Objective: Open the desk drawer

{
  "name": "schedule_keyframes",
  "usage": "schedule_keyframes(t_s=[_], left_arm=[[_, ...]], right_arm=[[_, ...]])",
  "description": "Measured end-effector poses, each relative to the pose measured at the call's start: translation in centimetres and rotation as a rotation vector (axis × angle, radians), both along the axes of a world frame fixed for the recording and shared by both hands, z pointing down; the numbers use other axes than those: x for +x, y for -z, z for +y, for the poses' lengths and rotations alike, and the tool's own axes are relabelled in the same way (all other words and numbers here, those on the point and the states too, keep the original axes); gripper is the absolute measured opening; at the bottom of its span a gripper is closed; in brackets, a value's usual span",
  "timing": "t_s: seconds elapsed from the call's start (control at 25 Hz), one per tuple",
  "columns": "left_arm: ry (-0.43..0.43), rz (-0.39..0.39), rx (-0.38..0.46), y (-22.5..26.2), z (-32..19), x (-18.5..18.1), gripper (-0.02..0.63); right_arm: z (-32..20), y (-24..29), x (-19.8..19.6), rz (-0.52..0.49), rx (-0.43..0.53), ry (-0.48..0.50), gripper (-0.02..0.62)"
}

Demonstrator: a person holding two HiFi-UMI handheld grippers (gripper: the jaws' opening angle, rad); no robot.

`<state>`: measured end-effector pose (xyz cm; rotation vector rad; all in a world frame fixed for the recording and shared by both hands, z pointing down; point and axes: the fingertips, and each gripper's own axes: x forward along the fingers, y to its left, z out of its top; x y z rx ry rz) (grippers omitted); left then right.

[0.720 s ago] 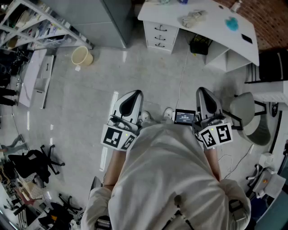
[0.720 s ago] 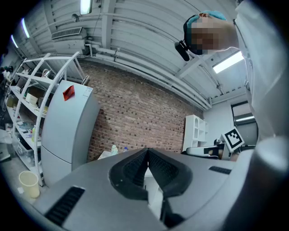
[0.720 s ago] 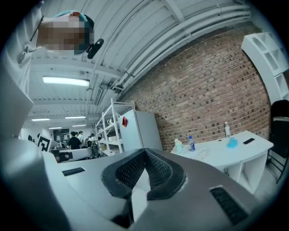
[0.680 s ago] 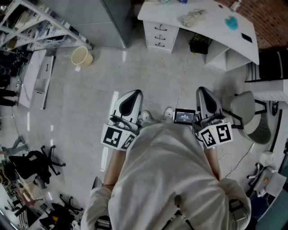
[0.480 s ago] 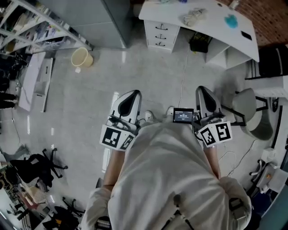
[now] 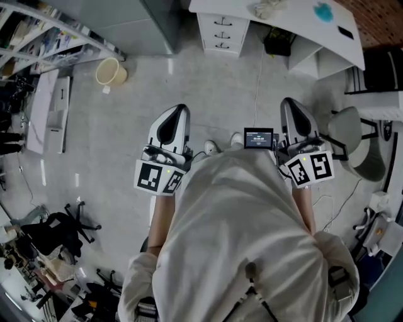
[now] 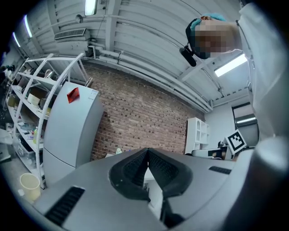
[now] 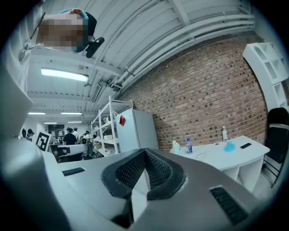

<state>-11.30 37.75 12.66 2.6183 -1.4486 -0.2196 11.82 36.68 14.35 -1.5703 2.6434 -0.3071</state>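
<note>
Two closed grippers, well apart from the drawers of the white bench.

Nearest, before the person's white shirt [image 6: 239, 233], the left gripper [image 6: 178, 110] and the right gripper [image 6: 291, 102] point level toward 12 o'clock; on each one the fingers [image 7: 134, 169] are pressed together with nothing between them. A small screen [image 6: 259, 138] sits just beside the right gripper. A grey chair [image 6: 352, 141] stands at 3 o'clock, and a thin cable [image 6: 256, 82] runs over the floor [image 6: 208, 88] toward the bench. At 10 o'clock an open cream bucket [image 6: 111, 71] stands on the floor; what is in it I cannot tell. Far at 12 o'clock the white bench [image 6: 299, 19] carries a blue thing [image 6: 325, 12]. Under its left end the drawer stack [image 6: 220, 33] shows three white fronts with dark handles, all pushed in. A black box [image 6: 279, 41] sits beside it at 1 o'clock.
</note>
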Motion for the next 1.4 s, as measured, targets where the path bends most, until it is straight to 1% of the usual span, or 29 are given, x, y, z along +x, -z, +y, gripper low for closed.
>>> schedule_keyframes(t_s=[0.2, 0.32, 0.48, 0.68, 0.84, 1.0, 1.16, 1.4], left_arm=[[0.018, -0.013, 0.022, 1.0, -1.6, 3.0, 0.008], [0.033, -0.021, 0.008, 0.6, -2.3, 5.0, 0.008], [0.056, -0.02, -0.008, 0.0, -3.1, 6.9, 0.008], [0.069, -0.011, -0.029, -0.6, -4.1, 8.2, 0.008], [0.078, -0.015, -0.034, -1.0, -5.5, 7.3, 0.008], [0.075, 0.002, -0.051, -1.9, -8.0, 5.7, 0.008], [0.038, 0.015, -0.066, -2.5, -12.0, 3.9, 0.008], [-0.036, 0.026, -0.067, -2.3, -19.1, 0.7, 0.008]], right_arm=[[-2.6, 0.6, 3.0, -0.018, 0.022, 0.009, 0.026], [-3.6, 0.3, 5.0, -0.041, 0.017, 0.013, 0.026], [-4.9, -0.6, 6.9, -0.039, -0.003, 0.031, 0.026], [-6.4, -1.2, 8.1, -0.036, -0.02, 0.045, 0.026], [-7.9, -1.4, 7.0, -0.034, -0.024, 0.057, 0.026], [-9.9, -2.0, 5.4, -0.023, -0.035, 0.056, 0.026], [-13.1, -2.1, 3.7, -0.015, -0.055, 0.018, 0.026], [-18.5, -1.2, -0.3, -0.001, -0.049, -0.029, 0.026]])
